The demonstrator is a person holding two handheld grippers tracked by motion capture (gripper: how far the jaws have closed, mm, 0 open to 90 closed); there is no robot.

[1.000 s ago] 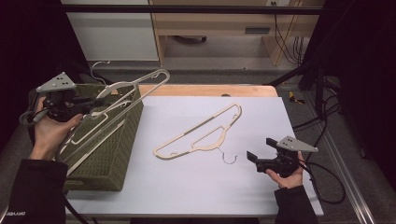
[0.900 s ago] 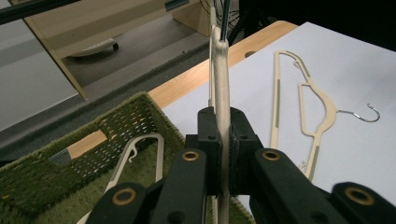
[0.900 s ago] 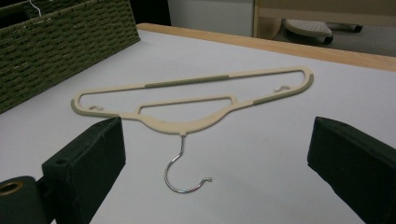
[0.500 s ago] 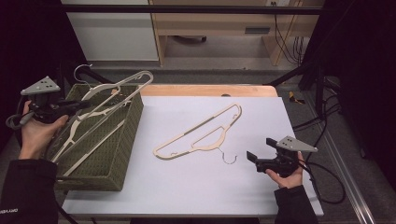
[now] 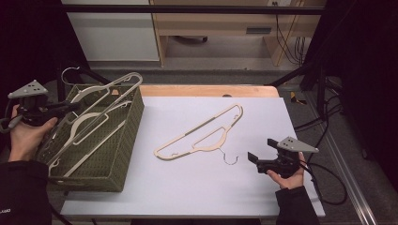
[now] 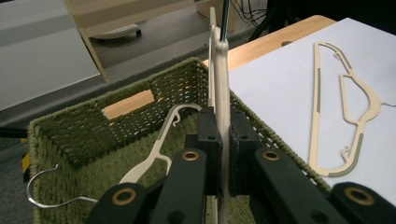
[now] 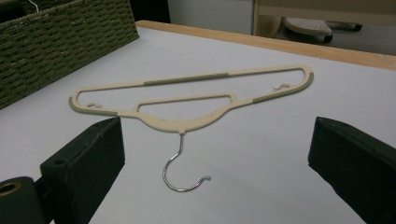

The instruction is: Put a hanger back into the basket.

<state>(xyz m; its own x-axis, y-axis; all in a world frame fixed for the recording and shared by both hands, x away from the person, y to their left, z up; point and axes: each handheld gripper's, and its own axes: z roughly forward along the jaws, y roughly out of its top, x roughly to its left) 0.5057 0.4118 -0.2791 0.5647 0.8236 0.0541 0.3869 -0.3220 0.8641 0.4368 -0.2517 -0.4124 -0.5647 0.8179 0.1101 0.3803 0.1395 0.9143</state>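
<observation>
My left gripper [image 5: 63,108] [image 6: 223,156] is shut on a cream hanger [image 5: 114,86] [image 6: 219,70], which it holds on edge and tilted over the green woven basket [image 5: 126,140] [image 6: 116,116] at the table's left. A second cream hanger [image 6: 156,156] with a wire hook lies inside the basket. Another cream hanger [image 5: 202,133] [image 7: 187,100] lies flat on the white table top, its wire hook [image 5: 230,159] [image 7: 180,175] pointing at my right gripper [image 5: 251,159] [image 7: 215,154]. That gripper stands open just short of the hook, low over the table, with nothing between its fingers.
The white sheet [image 5: 197,187] covers most of a wooden table [image 5: 206,90]. Beyond the far edge stand a white cabinet [image 5: 112,33] and a wooden shelf unit [image 5: 225,23]. Cables [image 5: 324,140] trail at the right edge.
My left gripper has moved left and slightly down with its hanger, so the hanger sits lower over the basket. The right gripper and the table hanger have stayed put.
</observation>
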